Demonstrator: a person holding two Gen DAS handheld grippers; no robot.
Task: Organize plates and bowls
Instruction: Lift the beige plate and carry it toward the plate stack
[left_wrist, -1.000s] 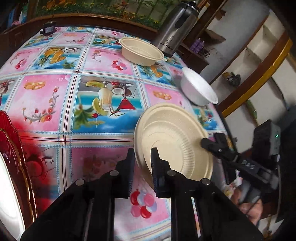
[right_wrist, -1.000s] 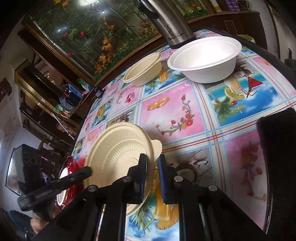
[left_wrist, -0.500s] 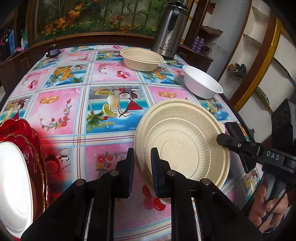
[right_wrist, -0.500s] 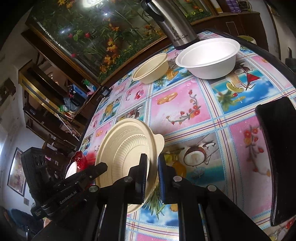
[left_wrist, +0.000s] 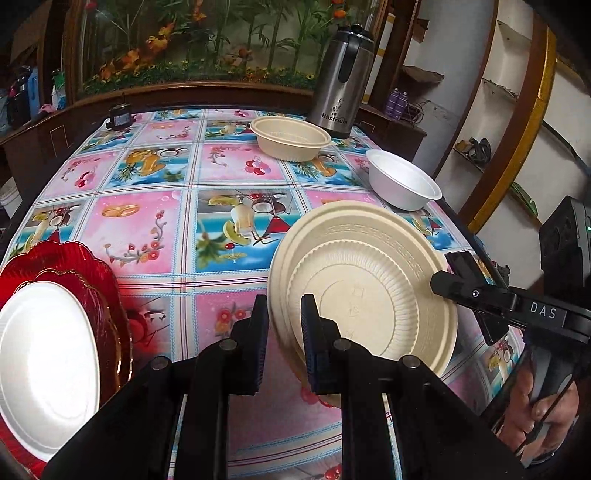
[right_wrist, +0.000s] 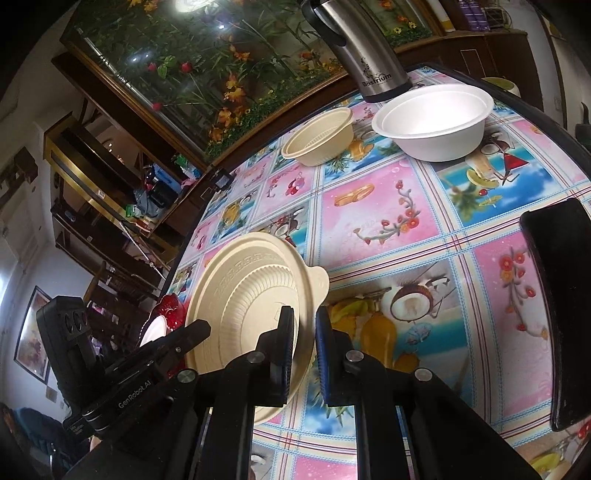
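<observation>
Beige plate, tilted above the tablecloth: we clench its rim in both the left gripper and the right gripper, near edge hidden behind the fingers. White plate on red plates, cut off at left. Beige bowl and white bowl look empty; a dark object at right we cannot identify.

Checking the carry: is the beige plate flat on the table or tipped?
Tipped: the beige plate stands on edge, off the table.

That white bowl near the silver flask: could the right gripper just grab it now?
Probably not yet. The path to the white bowl looks clear across the tablecloth, but the right gripper is shut on the beige plate, which the left gripper also clamps.
</observation>
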